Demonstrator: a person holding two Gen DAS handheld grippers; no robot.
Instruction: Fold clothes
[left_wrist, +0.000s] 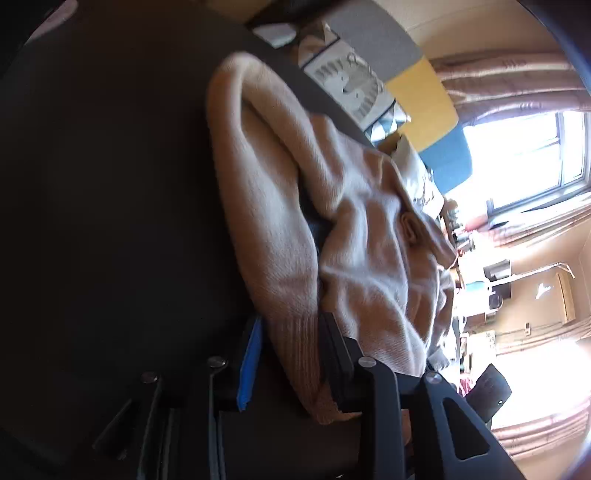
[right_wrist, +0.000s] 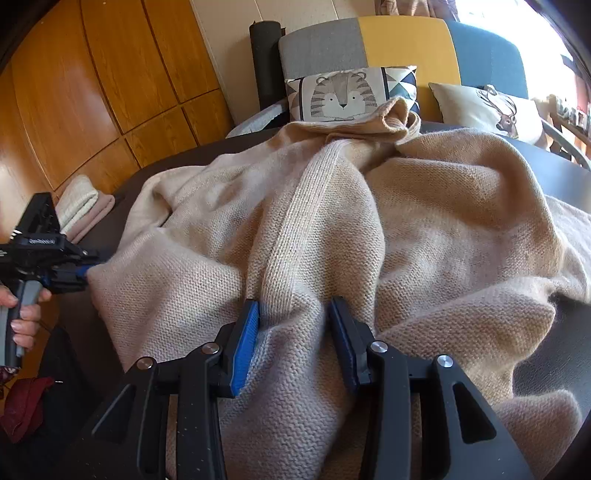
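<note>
Between the left hand-held gripper's (left_wrist: 290, 360) two fingers hangs a ribbed cuff of one beige sweater (left_wrist: 332, 229), its pads touching the knit on both sides, over a dark desk (left_wrist: 110, 184). From the right wrist, the right hand-held gripper (right_wrist: 295, 339) pinches a ridge of that sweater, spread rumpled on the desk. Two pillows (right_wrist: 347, 94) lean behind, and one folded stack (right_wrist: 85, 206) lies at the left.

At the left edge of the right wrist view, the left hand-held gripper (right_wrist: 86, 272) carries a small white brand mark on its black body. The letters are too small and blurred to read with certainty. No other text is readable in either view.
</note>
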